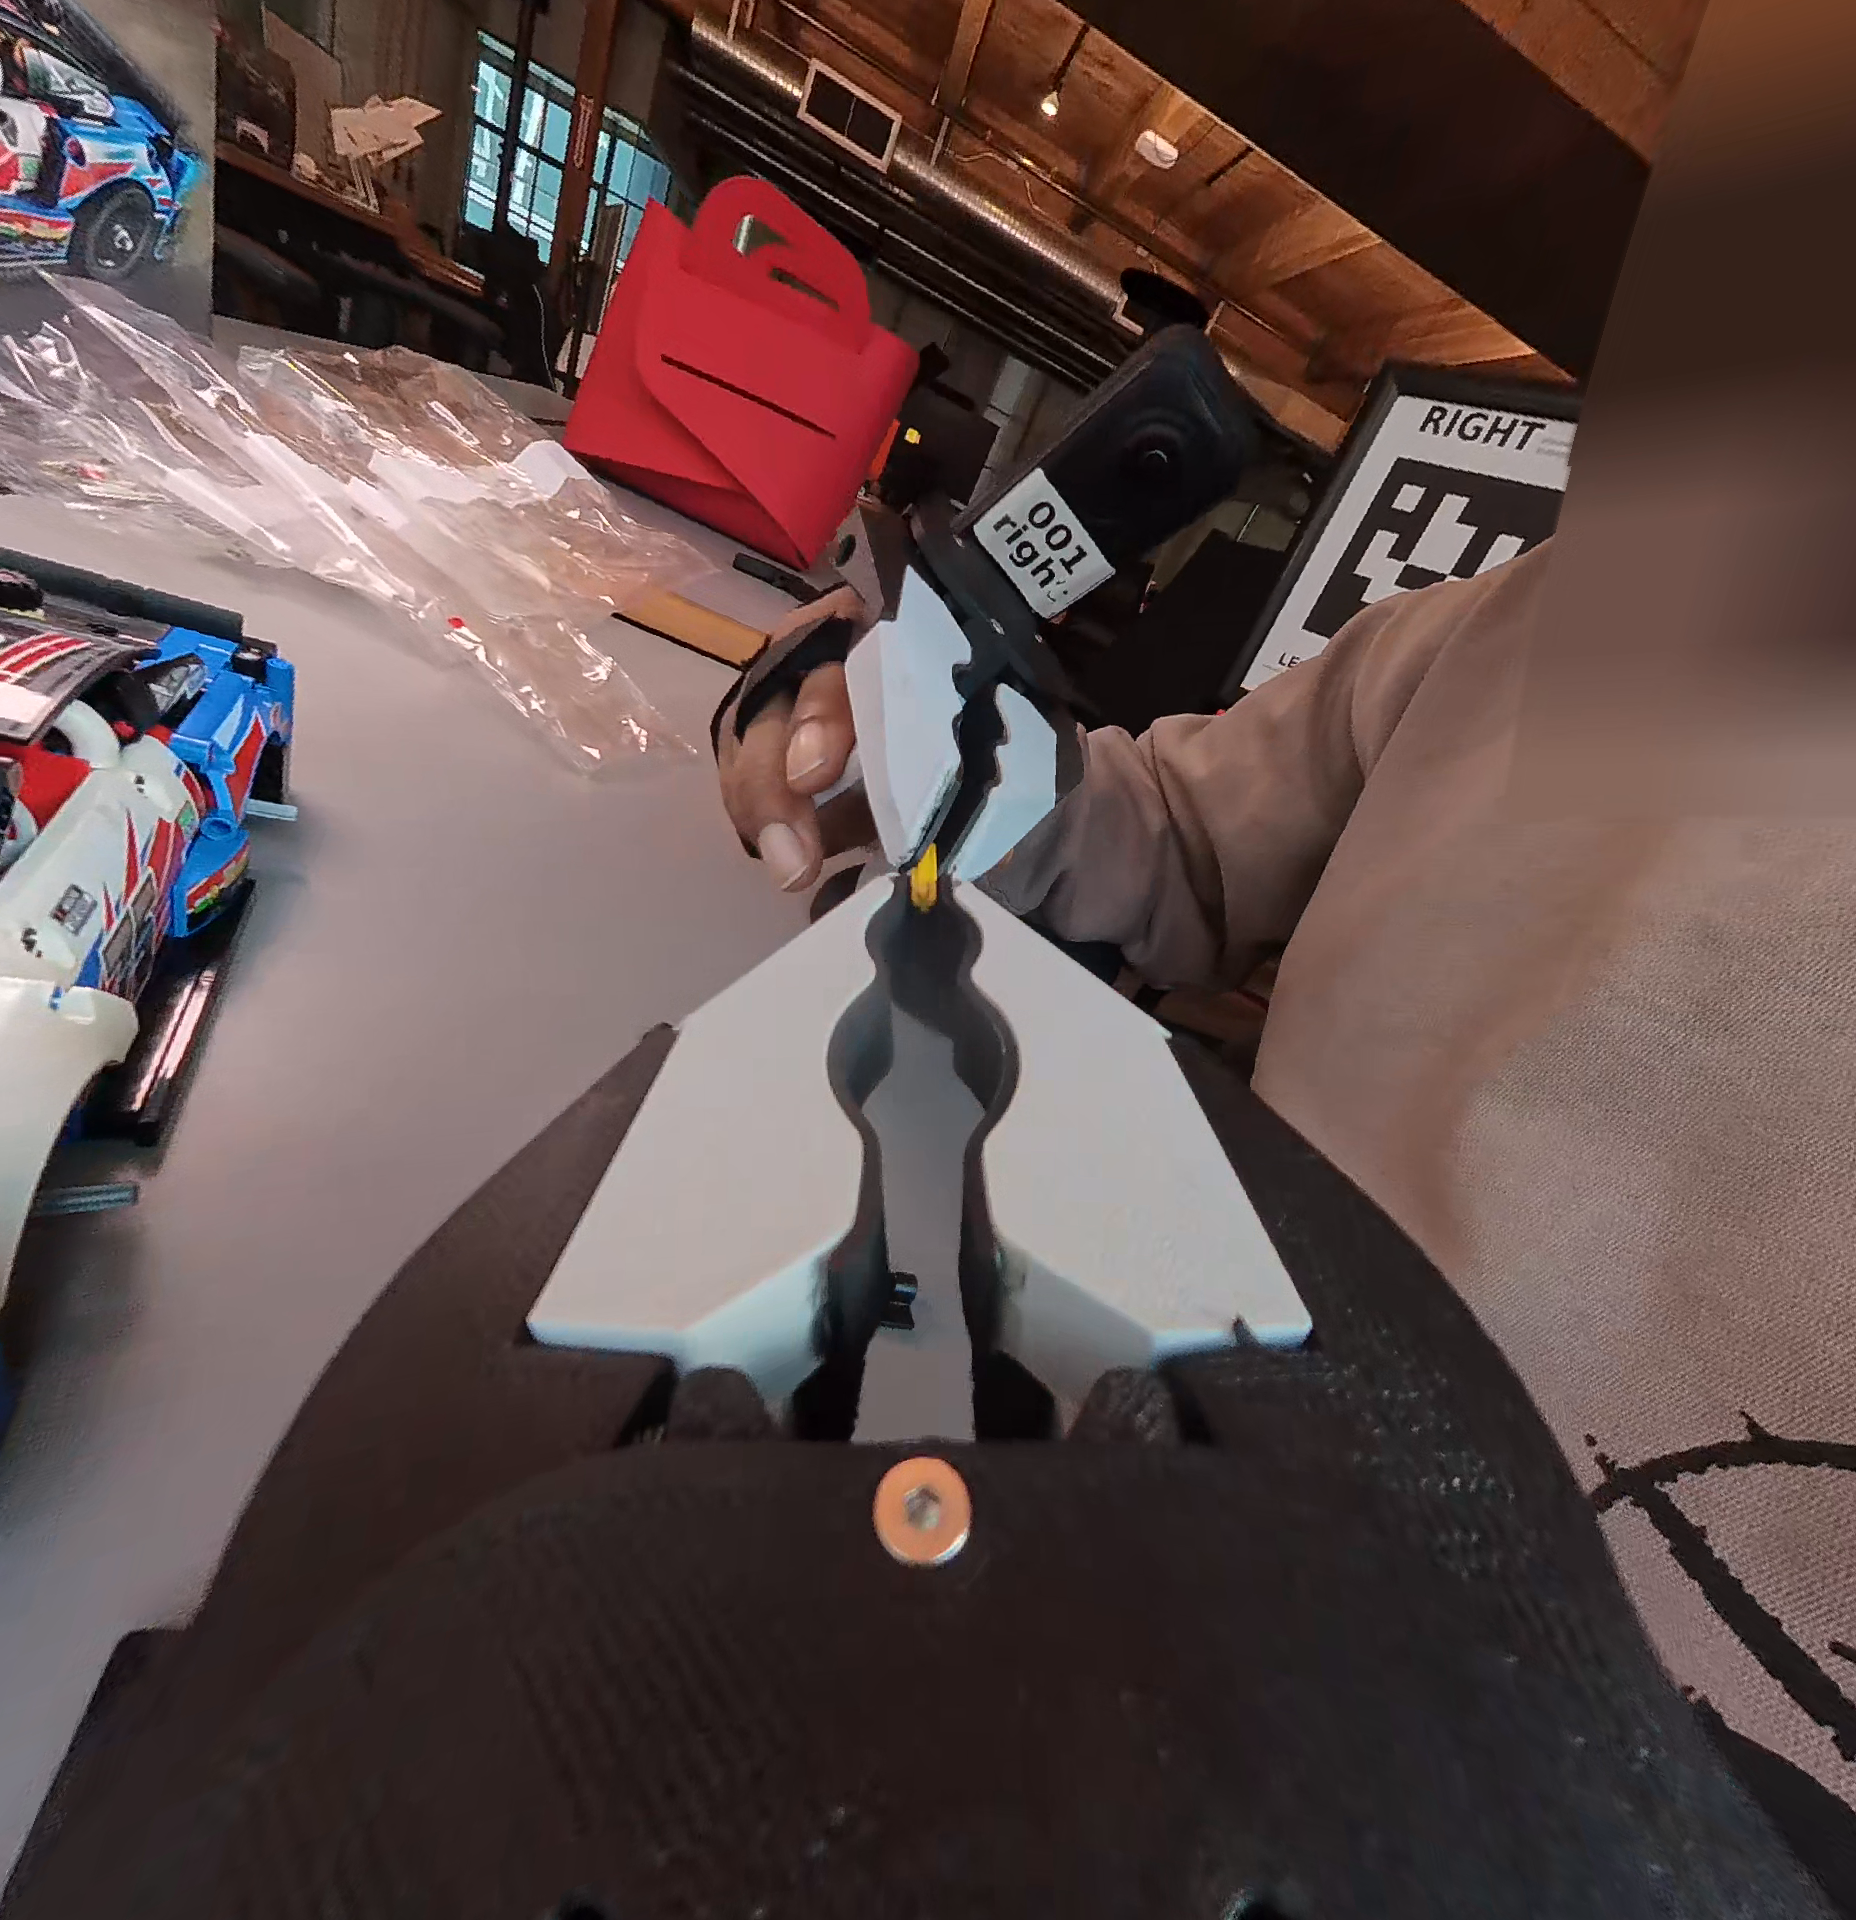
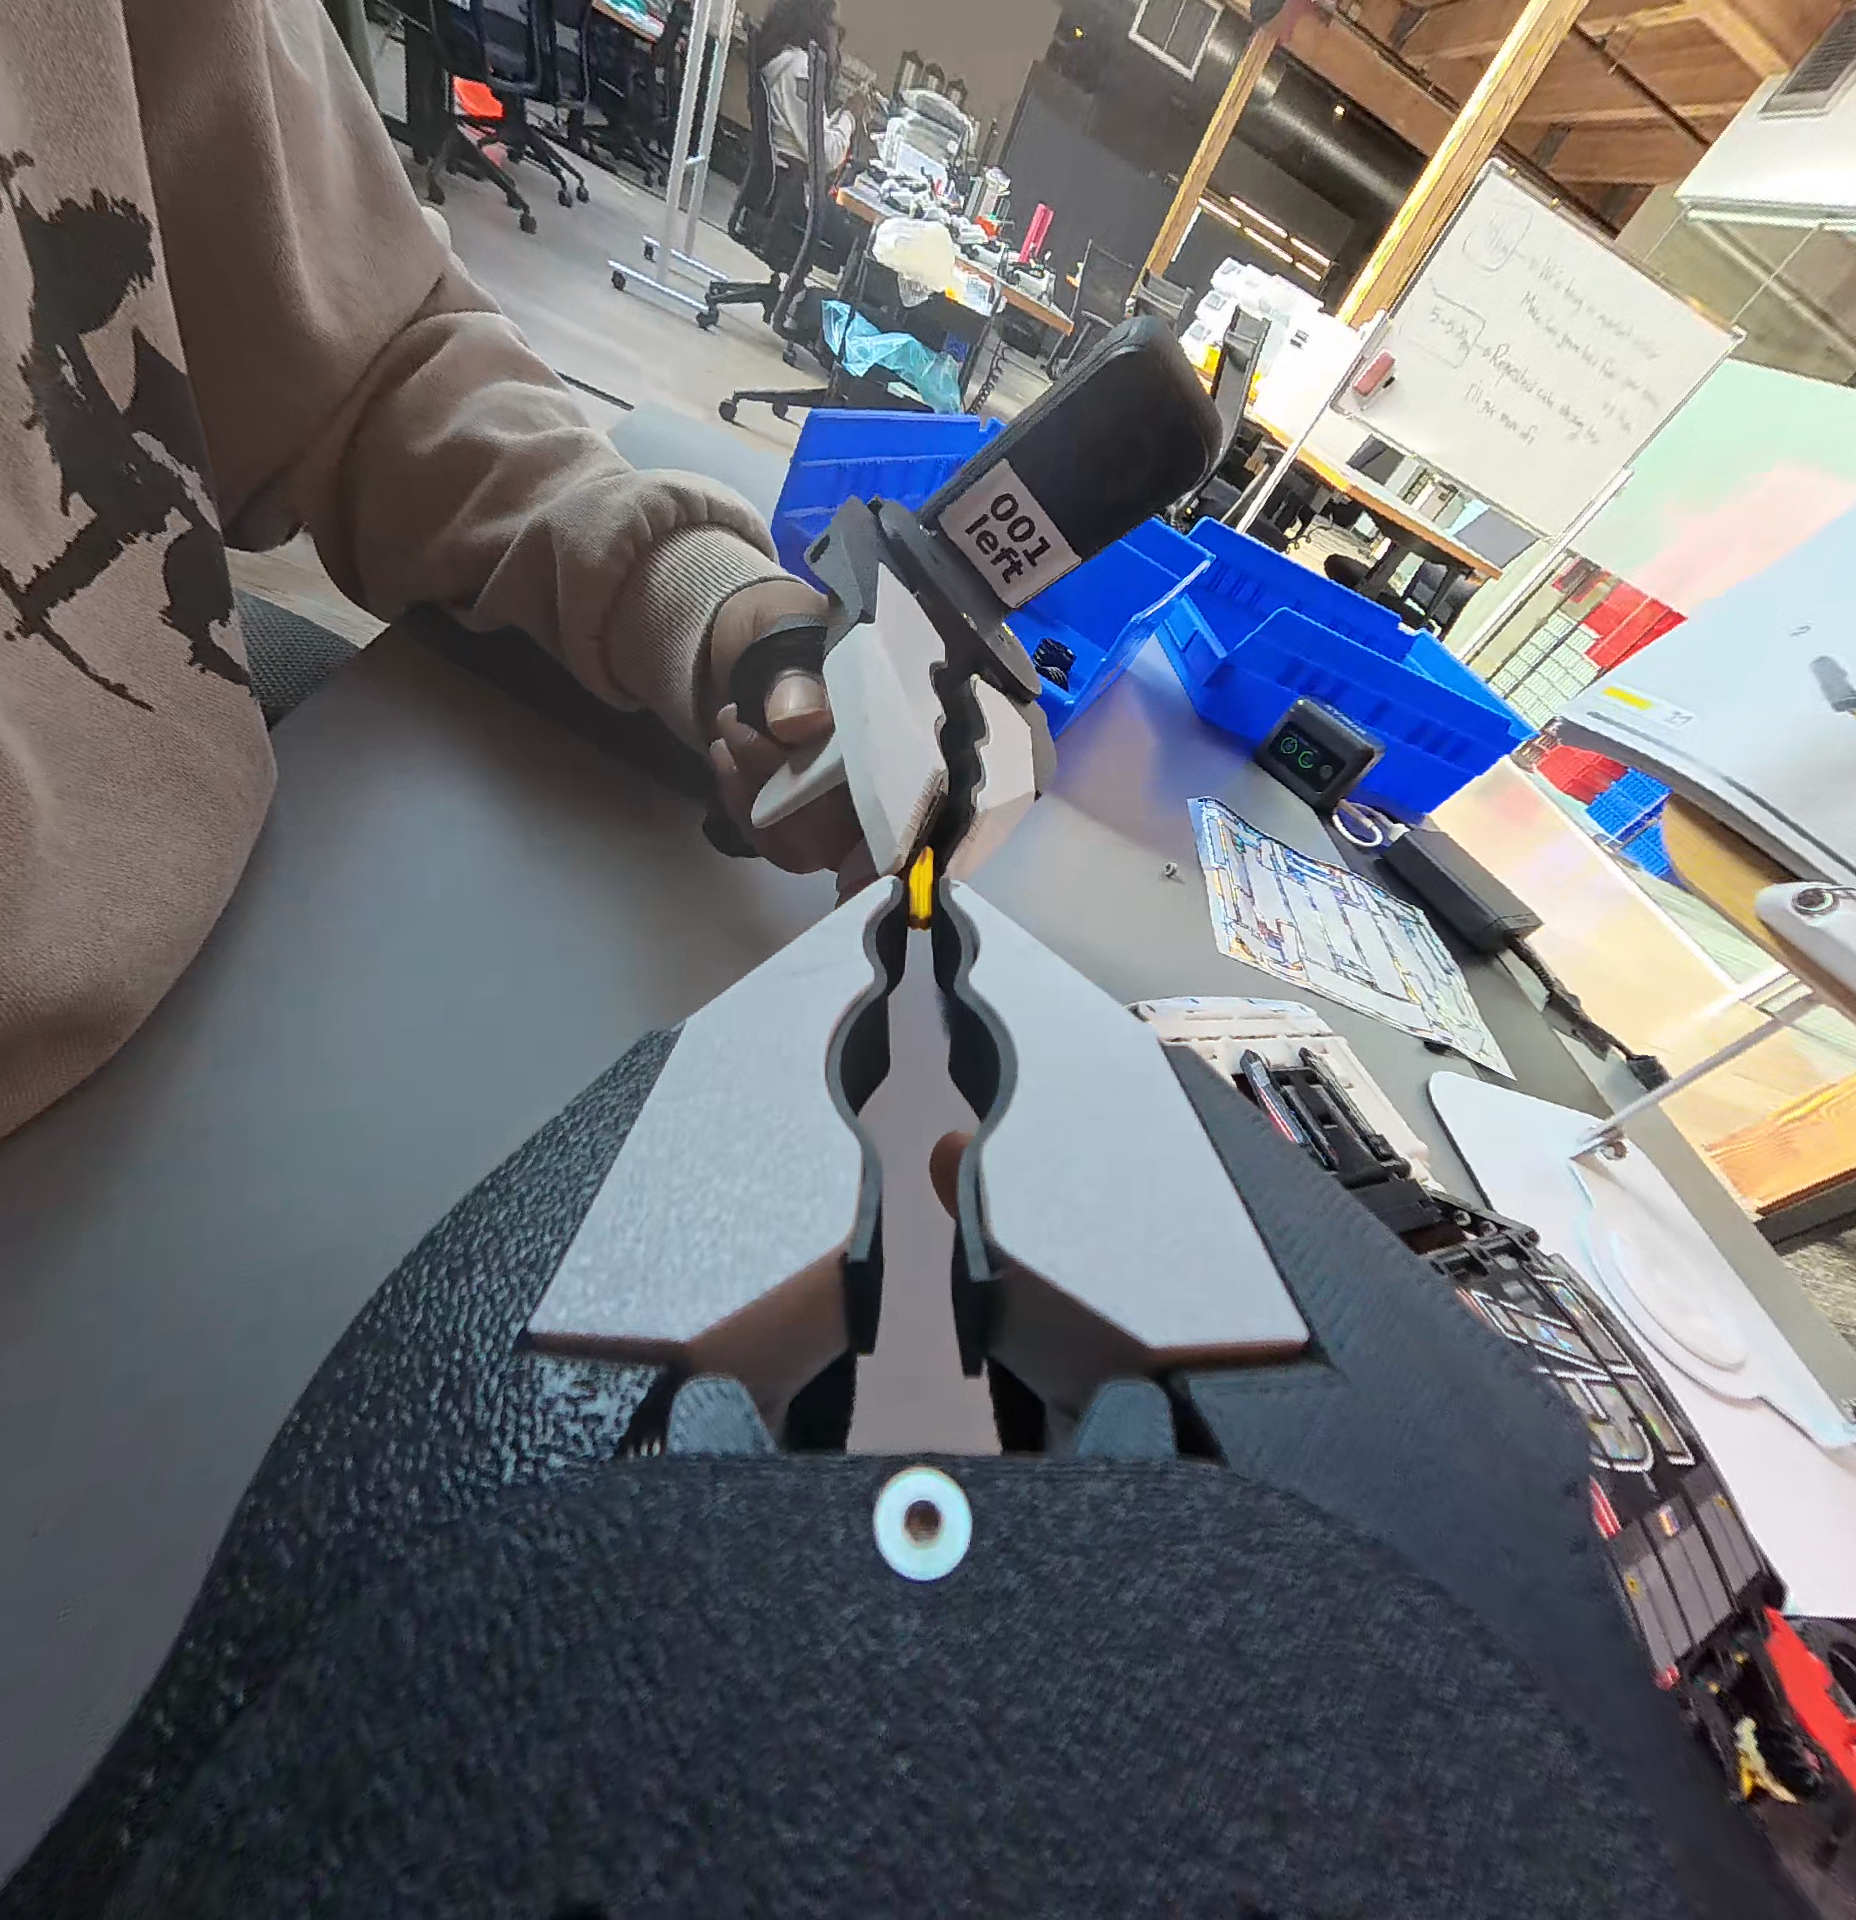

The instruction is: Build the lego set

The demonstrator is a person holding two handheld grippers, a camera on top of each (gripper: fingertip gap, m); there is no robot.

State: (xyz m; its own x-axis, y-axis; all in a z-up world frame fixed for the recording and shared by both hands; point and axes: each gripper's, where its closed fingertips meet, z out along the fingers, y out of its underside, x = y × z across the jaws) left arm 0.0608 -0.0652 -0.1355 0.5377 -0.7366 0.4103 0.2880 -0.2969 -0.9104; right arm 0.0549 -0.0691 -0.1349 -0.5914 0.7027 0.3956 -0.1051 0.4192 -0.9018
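A small yellow Lego piece (image 1: 922, 873) sits between the two grippers, which meet tip to tip above the grey table. My left gripper (image 1: 919, 906) is shut with the piece's near end pinched at its tips. My right gripper (image 2: 919, 906) is shut on the other end of the same yellow piece (image 2: 920, 878). Each gripper shows in the other's view, the right one (image 1: 936, 836) and the left one (image 2: 936, 831). A partly built blue, white and red Lego car (image 1: 124, 831) stands at the left of the table (image 1: 467, 987).
Clear plastic bags (image 1: 332, 488) and a red paper box (image 1: 737, 384) lie behind the car. A printed sheet (image 2: 1339, 935), blue bins (image 2: 1319, 644) and a black and red Lego assembly (image 2: 1630, 1455) are on the right side. The person's beige sleeves flank both grippers.
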